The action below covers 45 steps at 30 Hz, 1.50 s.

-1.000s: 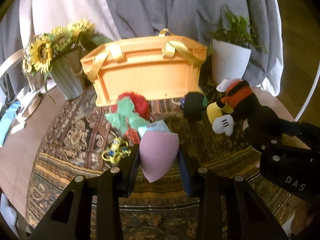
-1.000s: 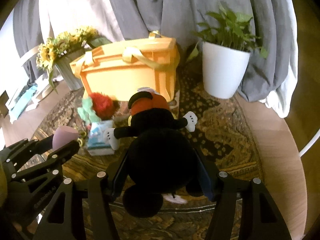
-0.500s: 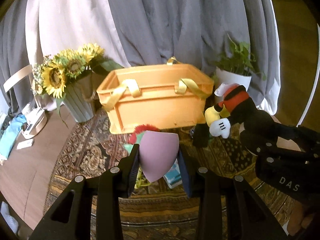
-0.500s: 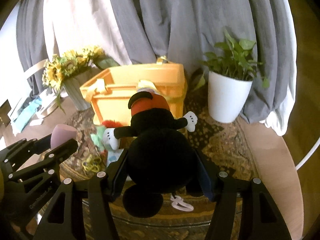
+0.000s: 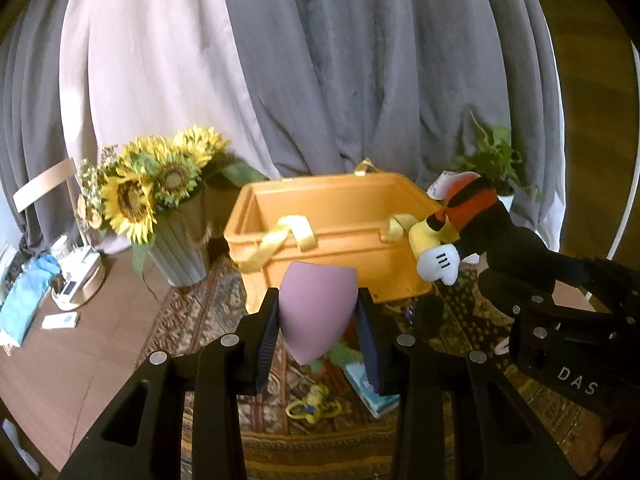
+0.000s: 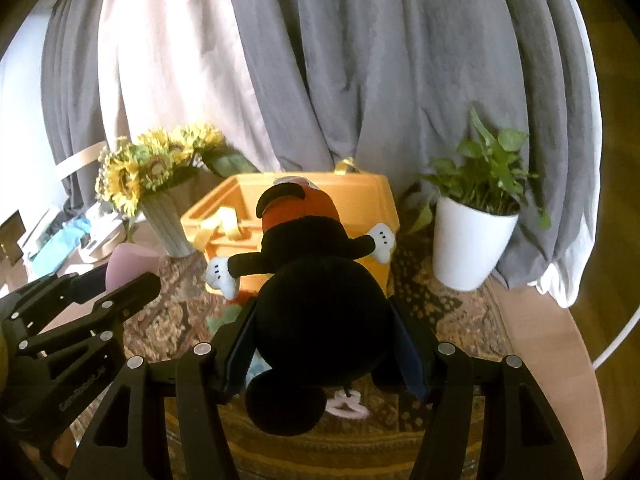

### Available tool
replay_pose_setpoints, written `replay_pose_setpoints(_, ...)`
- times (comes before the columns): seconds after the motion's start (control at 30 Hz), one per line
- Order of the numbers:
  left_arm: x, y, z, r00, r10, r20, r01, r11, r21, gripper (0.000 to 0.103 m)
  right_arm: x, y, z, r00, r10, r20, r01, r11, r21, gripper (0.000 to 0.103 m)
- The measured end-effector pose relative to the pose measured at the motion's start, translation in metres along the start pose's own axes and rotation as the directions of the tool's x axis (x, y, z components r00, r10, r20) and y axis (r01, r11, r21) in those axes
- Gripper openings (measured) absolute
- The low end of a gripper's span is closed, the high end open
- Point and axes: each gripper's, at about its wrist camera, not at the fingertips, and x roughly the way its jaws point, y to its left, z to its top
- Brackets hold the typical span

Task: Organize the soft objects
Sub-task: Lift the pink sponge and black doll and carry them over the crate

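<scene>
My left gripper (image 5: pixel 318 316) is shut on a pink teardrop sponge (image 5: pixel 314 312), held in the air in front of the orange bin (image 5: pixel 340 276) with yellow ribbon handles. The right gripper (image 6: pixel 320 332) is shut on a black plush mouse (image 6: pixel 316 312) with red shorts and white gloves, raised before the same orange bin (image 6: pixel 372 200). In the left wrist view the plush mouse (image 5: pixel 472 232) hangs at the bin's right end, with the right gripper (image 5: pixel 496 280) behind it. The sponge (image 6: pixel 126 264) and left gripper (image 6: pixel 120 280) show at the left of the right wrist view.
On the patterned rug (image 5: pixel 208 320) lie a green plush piece (image 5: pixel 340 354), a yellow toy (image 5: pixel 312 404) and a light blue packet (image 5: pixel 372 392). A sunflower vase (image 5: pixel 180 248) stands left of the bin, a white potted plant (image 6: pixel 472 248) to its right. Grey curtains hang behind.
Both grippers have risen with their loads and tilted up. The bin's open top now shows, and the toys on the rug have dropped lower in view.
</scene>
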Motion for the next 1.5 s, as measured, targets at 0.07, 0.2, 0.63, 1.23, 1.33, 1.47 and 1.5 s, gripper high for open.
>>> replay_pose_setpoints(0.07,0.001,0.005,0.006,1.0,0.001,0.014,-0.001,1.0,-0.003,0.037,0.001,0.004,0.006,1.0,0.0,0.014,0.0,1.0,0.002,0.063)
replay_pose_setpoints(0.2,0.004,0.013,0.016,0.999,0.007,0.044,-0.007,1.0,0.0,0.037,0.002,0.013,0.018,0.999,-0.001,0.051,0.001,1.0,0.0,0.063)
replay_pose_setpoints(0.63,0.033,0.03,0.059,0.994,0.009,0.109,-0.007,1.0,-0.017,0.037,0.03,0.023,0.059,0.994,0.015,0.104,-0.011,0.999,-0.035,0.063)
replay_pose_setpoints(1.23,0.099,0.031,0.105,0.995,0.022,0.098,-0.024,0.999,0.022,0.037,0.102,0.007,0.123,0.992,0.075,0.1,-0.063,0.991,-0.117,0.063)
replay_pose_setpoints(1.33,0.112,0.03,0.111,0.995,0.028,0.093,-0.032,0.999,0.032,0.037,0.119,0.002,0.133,0.993,0.094,0.069,-0.086,0.989,-0.117,0.063)
replay_pose_setpoints(1.47,0.132,0.031,0.116,0.998,0.032,0.061,-0.035,0.998,0.045,0.037,0.14,-0.004,0.146,0.994,0.107,0.031,-0.103,0.987,-0.123,0.063)
replay_pose_setpoints(1.5,0.138,0.031,0.116,0.998,0.038,0.054,-0.041,0.998,0.051,0.037,0.146,-0.005,0.149,0.993,0.115,0.016,-0.112,0.985,-0.129,0.063)
